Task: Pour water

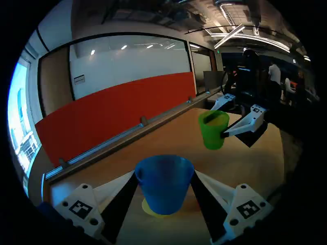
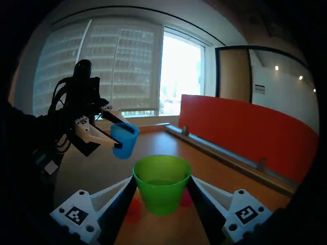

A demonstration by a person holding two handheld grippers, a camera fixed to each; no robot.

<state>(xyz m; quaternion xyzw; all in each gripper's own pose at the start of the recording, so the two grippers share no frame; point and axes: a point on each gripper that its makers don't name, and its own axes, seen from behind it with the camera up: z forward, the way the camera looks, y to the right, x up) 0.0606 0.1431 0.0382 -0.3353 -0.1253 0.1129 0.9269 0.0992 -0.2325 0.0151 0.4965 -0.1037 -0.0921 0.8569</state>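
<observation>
Two red discs (image 2: 134, 210) under green cup (image 2: 162, 183); yellow disc (image 1: 148, 208) under blue cup (image 1: 164, 188).

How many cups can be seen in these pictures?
2. The blue cup is held in the left tongs, and the green cup in the right tongs. Another cup could be hidden behind the person's dark sleeve or outside the views.

Wooden counter (image 1: 241, 163), light brown, with a metal rail (image 1: 122, 141) along its far edge. Red partition (image 1: 122, 110) stands behind the rail, pale glass wall (image 1: 131, 65) above it. Bright window (image 2: 182, 77), blinds (image 2: 118, 69) just beside it. Ceiling strip lights (image 1: 229, 36) are lit.
</observation>
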